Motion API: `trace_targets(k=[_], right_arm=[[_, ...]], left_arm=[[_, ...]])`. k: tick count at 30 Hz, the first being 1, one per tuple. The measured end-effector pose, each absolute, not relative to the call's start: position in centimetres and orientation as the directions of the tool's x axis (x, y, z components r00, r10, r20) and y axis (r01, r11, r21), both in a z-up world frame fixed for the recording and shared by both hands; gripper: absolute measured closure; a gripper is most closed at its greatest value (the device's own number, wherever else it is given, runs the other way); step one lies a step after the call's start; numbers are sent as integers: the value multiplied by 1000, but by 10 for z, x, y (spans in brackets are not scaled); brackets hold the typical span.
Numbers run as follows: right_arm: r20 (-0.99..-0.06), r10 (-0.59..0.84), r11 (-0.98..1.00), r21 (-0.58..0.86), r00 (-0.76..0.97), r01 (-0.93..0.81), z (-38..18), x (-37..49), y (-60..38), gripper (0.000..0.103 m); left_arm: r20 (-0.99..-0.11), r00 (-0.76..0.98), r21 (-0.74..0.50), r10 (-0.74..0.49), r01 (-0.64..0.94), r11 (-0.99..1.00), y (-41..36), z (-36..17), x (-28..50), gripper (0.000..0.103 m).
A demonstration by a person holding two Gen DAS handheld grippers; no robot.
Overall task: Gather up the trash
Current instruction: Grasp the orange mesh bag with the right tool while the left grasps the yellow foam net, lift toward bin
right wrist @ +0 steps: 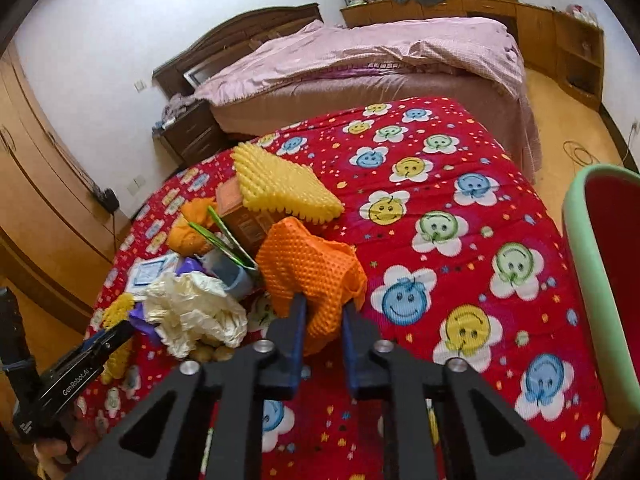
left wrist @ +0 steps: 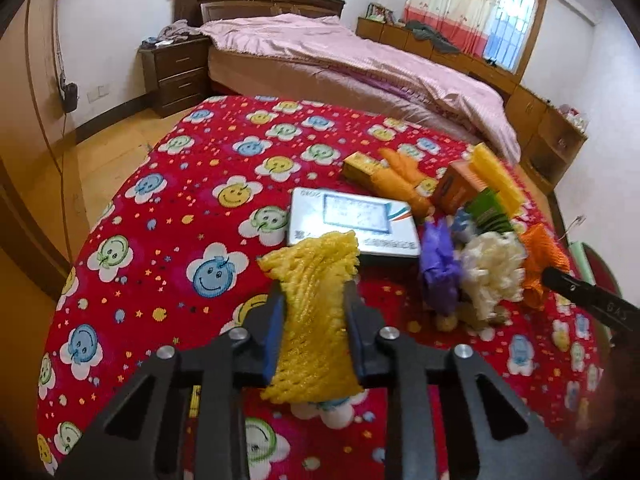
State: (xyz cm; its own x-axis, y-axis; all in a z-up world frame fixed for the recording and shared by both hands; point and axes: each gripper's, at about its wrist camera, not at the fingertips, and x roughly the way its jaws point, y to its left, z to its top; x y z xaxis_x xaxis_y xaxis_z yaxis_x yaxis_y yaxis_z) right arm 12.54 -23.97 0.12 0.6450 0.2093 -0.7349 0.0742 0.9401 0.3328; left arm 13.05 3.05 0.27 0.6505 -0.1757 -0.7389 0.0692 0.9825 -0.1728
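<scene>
left claw [left wrist: 314, 320]: clamped on yellow foam net [left wrist: 316, 300]
right claw [right wrist: 322, 328]: pinching orange foam net [right wrist: 310, 270] by its edge
risk: thin grip, net slips onto red quilt [right wrist: 460, 208]
risk2: lifting snags crumpled white bag [right wrist: 196, 308]

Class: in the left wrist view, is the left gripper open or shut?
Shut, on a yellow foam net: the left gripper has both blue pads pressed against the net's sides, pinching it between them.

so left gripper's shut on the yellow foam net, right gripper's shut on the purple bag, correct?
Left gripper is right: it's shut on the yellow foam net. The right gripper isn't on the purple bag; the right wrist view shows it shut on the orange foam net. The bag lies untouched in the pile.
</scene>
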Motion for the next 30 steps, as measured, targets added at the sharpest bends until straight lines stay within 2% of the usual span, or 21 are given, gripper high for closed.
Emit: trace_targets(k=[15, 30], right_arm=[[-631, 165, 929, 358, 758, 96, 53, 48, -260, 90], [-585, -24, 895, 349, 811, 278, 91, -7, -347, 90]], left_arm=[[-664, 697, -160, -270, 220, 962, -15, 65, 97, 78], [-621, 638, -110, -456, 505, 856, -154, 107, 95, 78]])
